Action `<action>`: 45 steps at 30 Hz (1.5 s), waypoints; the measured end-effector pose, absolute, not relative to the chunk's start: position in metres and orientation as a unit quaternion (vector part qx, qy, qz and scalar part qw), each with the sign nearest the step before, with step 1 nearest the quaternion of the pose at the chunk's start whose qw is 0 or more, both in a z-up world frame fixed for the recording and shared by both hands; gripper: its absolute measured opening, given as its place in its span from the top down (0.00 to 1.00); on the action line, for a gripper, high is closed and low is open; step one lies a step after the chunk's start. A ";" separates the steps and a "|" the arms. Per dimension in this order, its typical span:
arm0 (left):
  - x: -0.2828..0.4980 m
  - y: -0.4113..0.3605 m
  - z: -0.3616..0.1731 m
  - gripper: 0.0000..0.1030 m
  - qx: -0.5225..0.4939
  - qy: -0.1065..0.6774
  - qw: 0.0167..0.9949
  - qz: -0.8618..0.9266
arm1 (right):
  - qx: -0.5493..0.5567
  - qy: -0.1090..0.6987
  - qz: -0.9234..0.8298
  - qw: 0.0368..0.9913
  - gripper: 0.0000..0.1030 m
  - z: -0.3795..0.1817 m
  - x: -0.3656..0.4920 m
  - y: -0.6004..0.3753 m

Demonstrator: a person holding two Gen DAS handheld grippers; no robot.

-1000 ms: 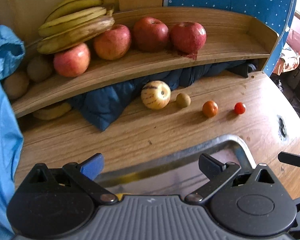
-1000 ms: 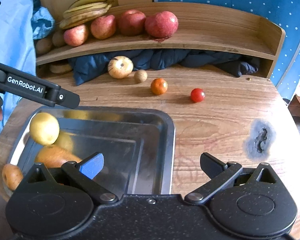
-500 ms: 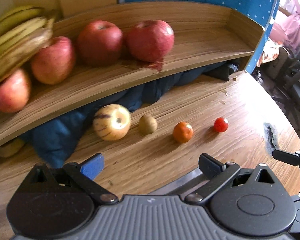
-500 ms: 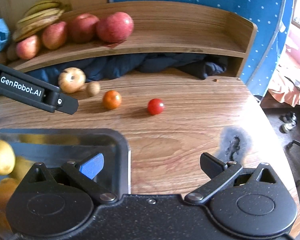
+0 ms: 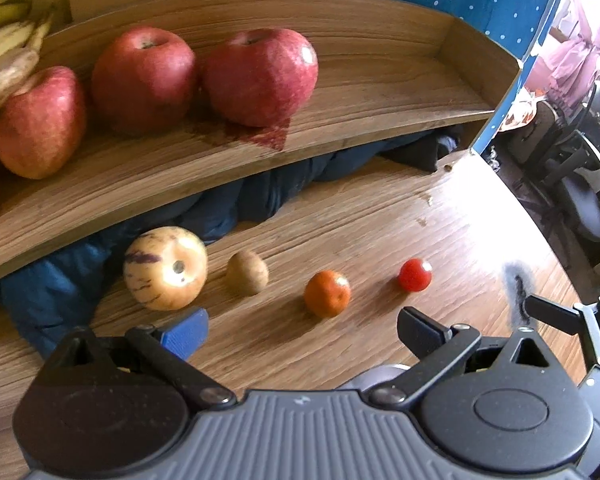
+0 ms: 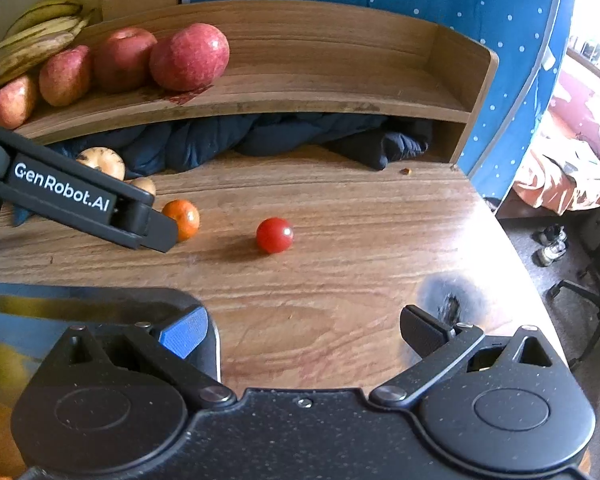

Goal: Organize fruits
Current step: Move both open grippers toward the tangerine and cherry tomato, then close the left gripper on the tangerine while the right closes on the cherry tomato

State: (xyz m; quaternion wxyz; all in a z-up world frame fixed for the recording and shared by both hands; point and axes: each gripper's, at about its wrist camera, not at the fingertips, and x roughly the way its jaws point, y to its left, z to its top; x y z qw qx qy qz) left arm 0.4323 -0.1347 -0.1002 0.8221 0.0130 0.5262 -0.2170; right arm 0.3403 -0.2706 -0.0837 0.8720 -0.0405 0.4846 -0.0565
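Four loose fruits are lined up on the wooden tabletop (image 5: pixel 364 216) in front of the shelf: one pale yellow purple-streaked round fruit (image 5: pixel 165 268), one small brown kiwi-like fruit (image 5: pixel 247 272), one small orange mandarin (image 5: pixel 327 293) and one small red cherry tomato (image 5: pixel 415 275). They are set apart from one another, none touching. On the curved wooden shelf (image 5: pixel 380 92) three red apples are seen whole in the left wrist view, the rightmost large red apple (image 5: pixel 260 76) resting on a dark red stain; a sliver of a fourth is cut off at the left edge. Part of a bunch of yellow bananas (image 5: pixel 4 52) is seen above them. A dark blue crumpled cloth (image 5: pixel 260 196) is stuffed under the shelf.

The left gripper (image 5: pixel 302 328) is held with its jaws apart and nothing between them, low over the tabletop just before the mandarin. The right gripper (image 6: pixel 302 330) is likewise spread wide and empty, the cherry tomato lying well ahead of it.

Only in the right wrist view are four apples counted in full, and a shiny metal tray (image 6: pixel 100 300) is shown at lower left with yellow and orange fruit at its cut-off edge. There a black finger of the left gripper, lettered GenRobot.AI, is seen covering part of the mandarin and of the two fruits beyond. A dark burn mark (image 6: pixel 452 304) on the tabletop is shown in both views.
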 end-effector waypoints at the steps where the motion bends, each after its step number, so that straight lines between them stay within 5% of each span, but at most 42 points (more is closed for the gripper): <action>1: 0.433 -0.136 -0.101 0.01 0.010 0.527 0.821 -0.219 | -0.045 0.483 -0.058 0.872 0.01 -0.084 0.342 -0.270; 10: 0.440 -0.143 -0.107 0.02 -0.014 0.528 0.818 -0.227 | -0.076 0.464 -0.038 0.882 0.06 -0.086 0.354 -0.269; 45: 0.451 -0.143 -0.118 0.55 -0.028 0.535 0.812 -0.232 | -0.061 0.471 -0.006 0.880 0.45 -0.099 0.385 -0.268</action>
